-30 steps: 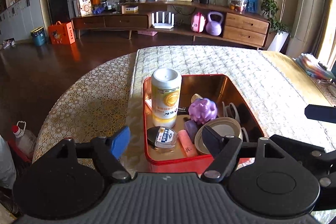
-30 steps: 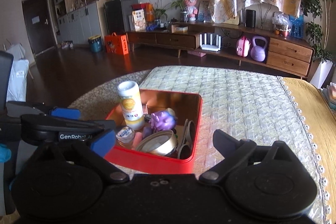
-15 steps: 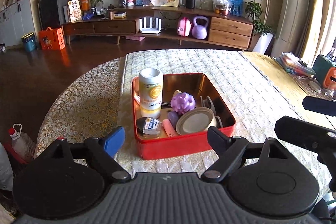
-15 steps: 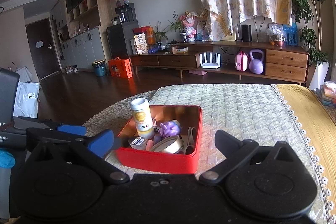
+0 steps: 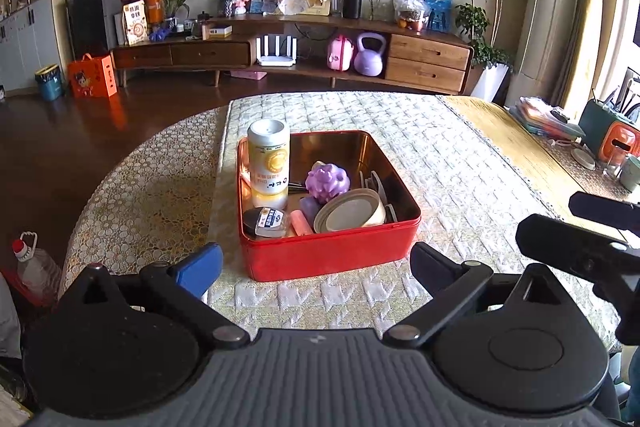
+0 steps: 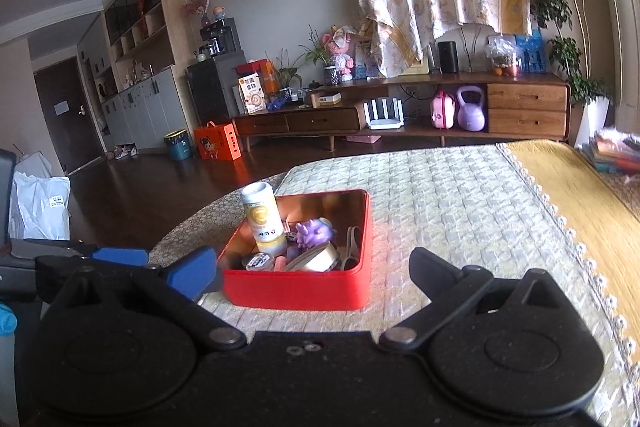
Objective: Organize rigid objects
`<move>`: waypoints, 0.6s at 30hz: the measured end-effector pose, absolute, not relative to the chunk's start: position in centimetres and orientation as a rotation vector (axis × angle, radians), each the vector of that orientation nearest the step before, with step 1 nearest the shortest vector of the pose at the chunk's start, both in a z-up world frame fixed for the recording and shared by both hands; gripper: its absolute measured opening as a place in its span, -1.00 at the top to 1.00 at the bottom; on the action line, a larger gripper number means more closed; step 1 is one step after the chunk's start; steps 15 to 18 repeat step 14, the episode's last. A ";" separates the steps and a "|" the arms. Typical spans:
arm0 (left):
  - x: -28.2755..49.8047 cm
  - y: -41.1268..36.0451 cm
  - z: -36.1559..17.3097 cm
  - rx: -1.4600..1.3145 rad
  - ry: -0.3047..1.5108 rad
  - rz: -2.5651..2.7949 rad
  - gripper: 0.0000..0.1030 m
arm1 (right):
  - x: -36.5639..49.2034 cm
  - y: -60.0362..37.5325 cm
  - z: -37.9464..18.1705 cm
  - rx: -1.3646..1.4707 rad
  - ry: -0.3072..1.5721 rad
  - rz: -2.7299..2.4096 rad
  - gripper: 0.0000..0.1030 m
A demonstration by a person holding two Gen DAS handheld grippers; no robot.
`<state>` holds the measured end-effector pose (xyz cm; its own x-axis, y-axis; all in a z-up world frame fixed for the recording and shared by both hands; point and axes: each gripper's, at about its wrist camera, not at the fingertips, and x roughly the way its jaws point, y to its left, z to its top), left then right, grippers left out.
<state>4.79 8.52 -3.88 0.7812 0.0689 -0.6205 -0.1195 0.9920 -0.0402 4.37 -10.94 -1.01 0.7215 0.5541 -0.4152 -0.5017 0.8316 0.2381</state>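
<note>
Glossy red metal tin [image 5: 328, 255], woven quilted tablecloth [image 5: 460, 167], polished wooden floor [image 5: 80, 131]

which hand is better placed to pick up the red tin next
Left, probably. The left tool is open and squarely facing the red tin; the right tool, also open, sees it off to the left.

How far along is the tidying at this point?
Looks nearly or fully done: the bottle, purple toy, jar and round tin all sit inside the red box. Nothing is in hand: the left gripper, whose jaws have just been opening, and the right gripper are both open and empty, short of the box. No loose item shows on the tablecloth.
</note>
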 end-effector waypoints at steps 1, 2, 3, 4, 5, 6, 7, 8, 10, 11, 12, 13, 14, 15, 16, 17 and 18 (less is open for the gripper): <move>4.7 8.3 -3.9 -0.071 0.663 0.105 -0.96 | 4.3 -11.0 -1.2 0.115 0.499 0.583 -1.00; 4.5 8.1 -3.8 -0.065 0.662 0.110 -0.96 | 4.3 -11.1 -1.3 0.116 0.502 0.581 -1.00; 4.4 7.9 -3.8 -0.063 0.661 0.110 -0.96 | 4.2 -11.2 -1.3 0.114 0.503 0.578 -1.00; 4.3 7.8 -3.8 -0.063 0.661 0.108 -0.96 | 4.2 -11.2 -1.4 0.115 0.504 0.575 -1.00; 4.3 7.6 -3.7 -0.065 0.661 0.103 -0.96 | 4.2 -11.3 -1.4 0.116 0.506 0.573 -1.00; 4.3 7.5 -3.7 -0.066 0.660 0.100 -0.96 | 4.2 -11.4 -1.5 0.117 0.508 0.570 -1.00; 4.2 7.4 -3.7 -0.064 0.659 0.100 -0.96 | 4.2 -11.6 -1.5 0.119 0.509 0.569 -1.00; 4.2 7.2 -3.7 -0.061 0.658 0.098 -0.96 | 4.2 -11.7 -1.6 0.121 0.509 0.568 -1.00; 4.3 6.9 -3.6 -0.054 0.653 0.103 -0.96 | 4.3 -12.0 -1.7 0.123 0.511 0.566 -1.00; 4.3 6.9 -3.6 -0.053 0.652 0.104 -0.96 | 4.4 -12.0 -1.8 0.124 0.511 0.562 -1.00; 4.3 6.8 -3.6 -0.055 0.653 0.104 -0.96 | 4.3 -12.2 -1.9 0.125 0.511 0.556 -1.00; 4.3 6.8 -3.6 -0.058 0.653 0.105 -0.96 | 4.5 -12.3 -2.0 0.126 0.511 0.548 -1.00; 4.4 6.7 -3.6 -0.060 0.655 0.105 -0.96 | 4.7 -12.6 -2.1 0.125 0.510 0.539 -1.00; 4.4 6.7 -3.6 -0.060 0.655 0.105 -0.96 | 4.7 -12.6 -2.1 0.125 0.510 0.539 -1.00; 4.4 6.7 -3.6 -0.060 0.655 0.105 -0.96 | 4.7 -12.6 -2.1 0.125 0.510 0.539 -1.00; 4.4 6.7 -3.6 -0.060 0.655 0.105 -0.96 | 4.7 -12.6 -2.1 0.125 0.510 0.539 -1.00; 4.4 6.7 -3.6 -0.060 0.655 0.105 -0.96 | 4.7 -12.6 -2.1 0.125 0.510 0.539 -1.00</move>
